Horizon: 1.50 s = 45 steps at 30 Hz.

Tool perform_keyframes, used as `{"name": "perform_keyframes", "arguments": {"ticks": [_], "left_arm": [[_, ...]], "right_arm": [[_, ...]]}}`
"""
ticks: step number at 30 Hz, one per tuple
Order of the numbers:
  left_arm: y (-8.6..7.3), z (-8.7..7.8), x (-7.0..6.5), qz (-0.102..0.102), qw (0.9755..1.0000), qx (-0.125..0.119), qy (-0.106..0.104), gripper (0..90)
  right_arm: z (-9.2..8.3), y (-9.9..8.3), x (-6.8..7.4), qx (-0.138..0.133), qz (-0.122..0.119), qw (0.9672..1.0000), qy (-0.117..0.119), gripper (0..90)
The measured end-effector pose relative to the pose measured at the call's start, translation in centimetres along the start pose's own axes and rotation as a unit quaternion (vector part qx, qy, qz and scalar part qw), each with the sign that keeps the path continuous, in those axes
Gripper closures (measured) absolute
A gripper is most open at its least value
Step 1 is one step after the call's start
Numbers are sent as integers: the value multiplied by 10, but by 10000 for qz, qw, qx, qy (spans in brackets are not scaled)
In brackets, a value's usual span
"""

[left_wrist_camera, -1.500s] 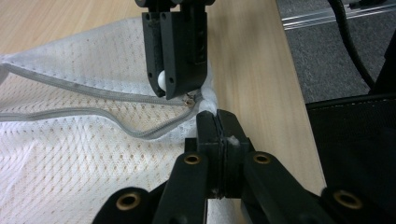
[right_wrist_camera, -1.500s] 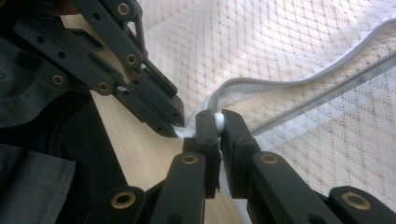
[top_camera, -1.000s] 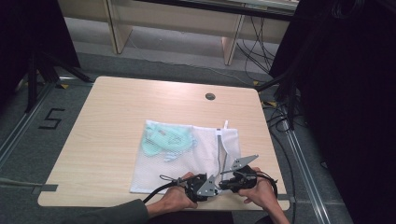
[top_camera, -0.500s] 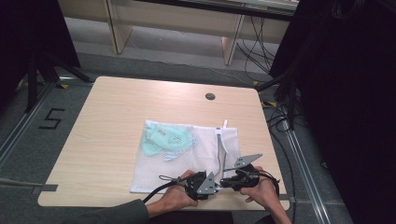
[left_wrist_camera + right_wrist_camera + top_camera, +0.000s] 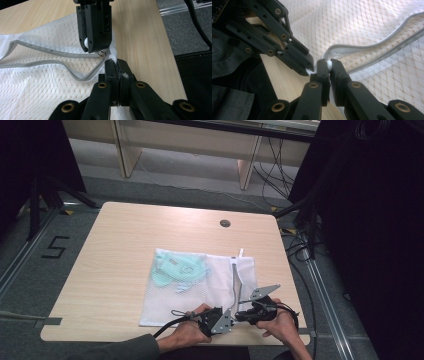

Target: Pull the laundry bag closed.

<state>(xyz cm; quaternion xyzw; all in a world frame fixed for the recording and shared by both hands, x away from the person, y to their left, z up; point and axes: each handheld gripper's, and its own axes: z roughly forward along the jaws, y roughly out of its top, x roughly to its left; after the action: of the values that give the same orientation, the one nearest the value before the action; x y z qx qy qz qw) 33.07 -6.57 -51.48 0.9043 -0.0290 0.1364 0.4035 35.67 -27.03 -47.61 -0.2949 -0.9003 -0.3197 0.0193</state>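
Zipper running away from person, mesh bag (flat)

A white mesh laundry bag lies flat on the pale wooden worktop, a mint-green garment inside its far left part. At the bag's near right corner the left gripper and right gripper meet, close together. A floor marking reads 5.
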Motion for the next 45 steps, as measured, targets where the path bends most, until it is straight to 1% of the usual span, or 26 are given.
{"name": "perform_keyframes", "arguments": {"ticks": [1, 5, 7, 8, 10, 13, 16, 17, 18, 20, 21, 23, 24, 25, 27, 28, 29, 30, 31, 32, 35, 38, 40, 41, 44, 45], "left_arm": [[0, 1, 0, 57, 9999, -75, 64, 886], [0, 1, -1, -83, 9999, -96, -35, 887], [0, 1, -1, -125, 9998, -102, -106, 887], [0, 2, -2, -170, 9997, -178, -49, 887], [0, 3, -2, -216, 9996, -190, -32, 887], [-1, 1, 0, -354, 9991, -195, -122, 887], [-1, 1, 0, -452, 9987, -202, -128, 887], [0, 0, 0, -442, 9987, -222, -152, 887], [0, 0, 0, -342, 9992, -212, -74, 887], [0, 0, 0, -451, 9987, -191, -137, 886], [-1, -1, 2, -378, 9990, -184, -137, 887], [-1, -1, 2, -404, 9989, -197, -157, 886], [-1, 0, 2, -477, 9985, -208, -166, 886], [-1, 0, 2, -458, 9986, -212, -175, 886], [-2, -1, 4, -435, 9986, -222, -183, 886], [-2, -2, 4, -497, 9983, -218, -231, 886], [-2, -1, 3, -562, 9978, -266, -224, 886], [-2, -2, 4, -503, 9982, -229, -224, 886], [-2, -1, 2, -541, 9980, -263, -203, 886], [-2, -1, 2, -530, 9981, -251, -201, 886], [-2, -1, 2, -588, 9977, -252, -233, 886], [-3, -1, 2, -547, 9981, -251, -159, 886], [-3, -1, 2, -598, 9976, -264, -227, 886], [-2, -2, 2, -555, 9980, -271, -159, 886], [-2, -1, 2, -498, 9982, -281, -161, 886], [-2, -1, 2, -502, 9982, -285, -177, 886]], "right_arm": [[1, 0, 0, -20, 19, 10000, 43, 867], [3, 0, -1, 52, -15, 10000, 25, 867], [4, 1, -2, 99, -58, 9998, -147, 867], [4, 1, -3, 109, -64, 9998, -152, 867], [4, 2, -4, 123, -57, 9998, -148, 867], [5, 3, -4, 114, -54, 9998, -119, 867], [5, 3, -4, 117, 1, 9999, -85, 867], [5, 4, -5, 84, -70, 9999, -125, 867], [5, 4, -6, 121, -58, 9998, -129, 867], [5, 5, -6, 120, -82, 9998, -150, 867], [6, 5, -6, 112, -87, 9998, -158, 867], [6, 6, -6, 159, -67, 9998, -121, 867], [7, 6, -6, 147, -115, 9998, -118, 867], [7, 6, -5, 143, -70, 9998, -152, 867], [8, 8, -6, 144, -170, 9997, -106, 867], [8, 8, -6, 177, -90, 9997, -153, 867], [8, 8, -7, 157, -156, 9995, -204, 867], [7, 8, -8, 158, -150, 9995, -213, 867], [7, 9, -8, 157, -90, 9996, -205, 867], [7, 9, -9, 157, -144, 9996, -167, 867], [9, 10, -9, 157, -168, 9995, -225, 867], [9, 11, -10, 168, -173, 9996, -178, 867], [9, 11, -11, 154, -190, 9994, -236, 866], [9, 12, -11, 170, -193, 9994, -234, 867], [10, 12, -12, 162, -131, 9995, -230, 867], [10, 12, -13, 165, -183, 9993, -271, 867]]}}
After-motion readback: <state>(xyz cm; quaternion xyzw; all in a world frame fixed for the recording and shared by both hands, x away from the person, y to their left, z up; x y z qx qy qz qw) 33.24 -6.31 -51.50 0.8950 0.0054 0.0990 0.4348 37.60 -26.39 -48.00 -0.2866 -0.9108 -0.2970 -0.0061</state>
